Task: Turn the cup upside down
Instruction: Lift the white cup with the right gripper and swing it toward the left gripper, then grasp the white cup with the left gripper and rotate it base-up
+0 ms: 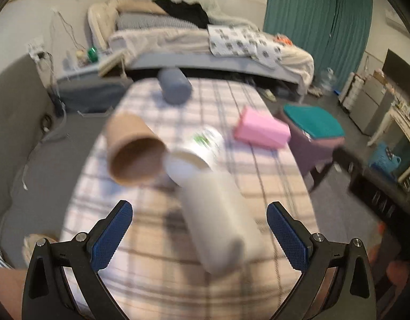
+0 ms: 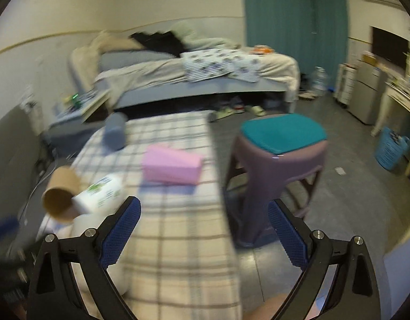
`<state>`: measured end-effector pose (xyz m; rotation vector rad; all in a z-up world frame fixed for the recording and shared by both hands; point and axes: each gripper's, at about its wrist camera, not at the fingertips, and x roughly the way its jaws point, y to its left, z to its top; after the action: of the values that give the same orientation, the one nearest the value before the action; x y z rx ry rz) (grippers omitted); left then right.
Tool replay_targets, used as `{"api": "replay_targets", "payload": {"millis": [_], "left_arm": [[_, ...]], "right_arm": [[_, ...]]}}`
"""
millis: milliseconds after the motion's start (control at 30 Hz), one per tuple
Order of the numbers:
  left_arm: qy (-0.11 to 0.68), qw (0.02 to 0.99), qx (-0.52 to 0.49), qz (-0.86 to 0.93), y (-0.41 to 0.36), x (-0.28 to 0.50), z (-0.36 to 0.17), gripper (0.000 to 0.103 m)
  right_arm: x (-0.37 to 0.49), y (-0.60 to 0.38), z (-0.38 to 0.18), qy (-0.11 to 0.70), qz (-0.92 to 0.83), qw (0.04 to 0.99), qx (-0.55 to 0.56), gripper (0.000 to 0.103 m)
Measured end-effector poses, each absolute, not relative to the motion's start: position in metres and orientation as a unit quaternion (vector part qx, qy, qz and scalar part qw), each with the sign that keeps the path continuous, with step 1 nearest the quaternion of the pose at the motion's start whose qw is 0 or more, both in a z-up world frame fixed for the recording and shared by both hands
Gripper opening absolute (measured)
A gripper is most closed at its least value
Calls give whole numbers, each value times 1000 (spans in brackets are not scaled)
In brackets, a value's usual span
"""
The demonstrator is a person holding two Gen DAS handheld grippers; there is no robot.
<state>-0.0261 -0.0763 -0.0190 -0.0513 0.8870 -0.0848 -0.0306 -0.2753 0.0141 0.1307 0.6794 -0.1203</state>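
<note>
A brown paper cup (image 1: 133, 152) lies on its side on the checked tablecloth (image 1: 258, 176), its mouth toward me. A white cup with green print (image 1: 197, 152) lies on its side beside it. A tall white cylinder (image 1: 218, 221) lies in front, between the tips of my open left gripper (image 1: 199, 221), which holds nothing. In the right wrist view the brown cup (image 2: 61, 193) and the white cup (image 2: 101, 193) lie at the left. My right gripper (image 2: 203, 226) is open and empty above the table's right edge. Both views are blurred.
A pink box (image 1: 261, 130) (image 2: 171, 165) lies mid-table and a blue-grey cylinder (image 1: 175, 86) (image 2: 114, 134) at the far end. A purple stool with a teal seat (image 2: 279, 144) stands right of the table. A bed (image 2: 194, 77) lies behind.
</note>
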Motion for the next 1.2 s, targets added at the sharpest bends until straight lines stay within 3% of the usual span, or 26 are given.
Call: {"api": "replay_targets", "payload": {"millis": [733, 767, 867, 1200], "left_arm": [[511, 854, -42, -93, -96, -14, -92, 101], [510, 853, -47, -100, -95, -14, -90, 99], [511, 850, -45, -115, -96, -15, -88, 80], [515, 848, -28, -121, -92, -17, -78, 79]], "right_arm": [[-31, -280, -3, 327, -58, 942, 54, 96], [-31, -279, -3, 327, -57, 942, 54, 96], [-32, -281, -1, 321, -53, 944, 61, 96], [-32, -280, 0, 316, -50, 945, 64, 96]]}}
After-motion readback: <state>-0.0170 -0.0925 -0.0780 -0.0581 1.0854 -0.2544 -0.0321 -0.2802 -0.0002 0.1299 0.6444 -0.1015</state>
